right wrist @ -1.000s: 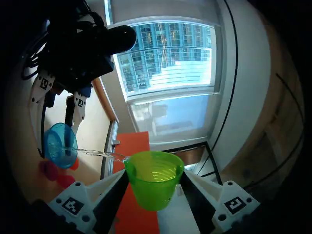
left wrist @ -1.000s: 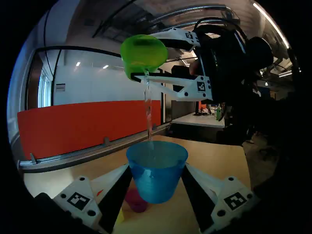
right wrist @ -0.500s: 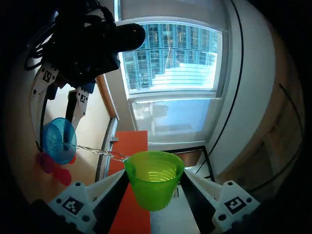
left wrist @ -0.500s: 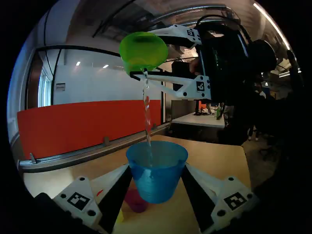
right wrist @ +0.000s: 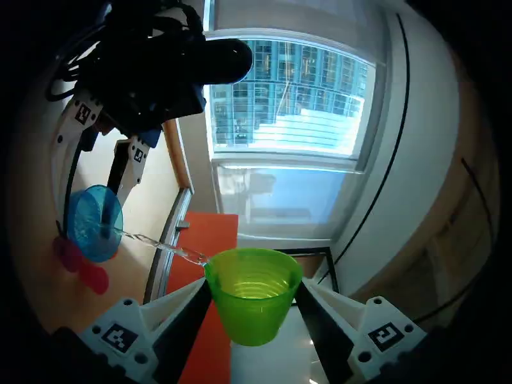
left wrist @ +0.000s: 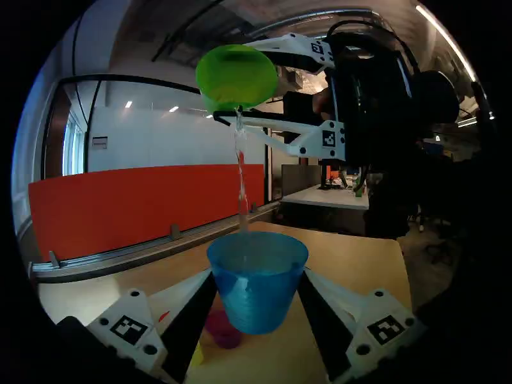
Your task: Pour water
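Surface: pale wooden table (left wrist: 358,256), with a metal rail along its far edge. Behind it is a long orange panel (left wrist: 128,205) under a glazed partition. Open ceiling, strip light (left wrist: 441,38).

Left gripper (left wrist: 256,283) is closed partway, both fingers pressing the sides of the blue cup (left wrist: 258,304), which is upright just above the table. Right gripper (right wrist: 254,297) clamps the green cup (right wrist: 254,323) the same way. That cup is tipped over, high above the blue one.

Water stream (left wrist: 241,173) runs thin and unbroken from the green rim into the blue cup's mouth.

Left gripper view: the pour seen from the side, and a magenta cup (left wrist: 224,329) on the table under the blue one.

Right gripper view: a large window (right wrist: 294,109) with tower blocks outside, the ribbed inside of the green cup, and two reddish round shapes (right wrist: 95,278) on the table by the blue cup — too small to identify.
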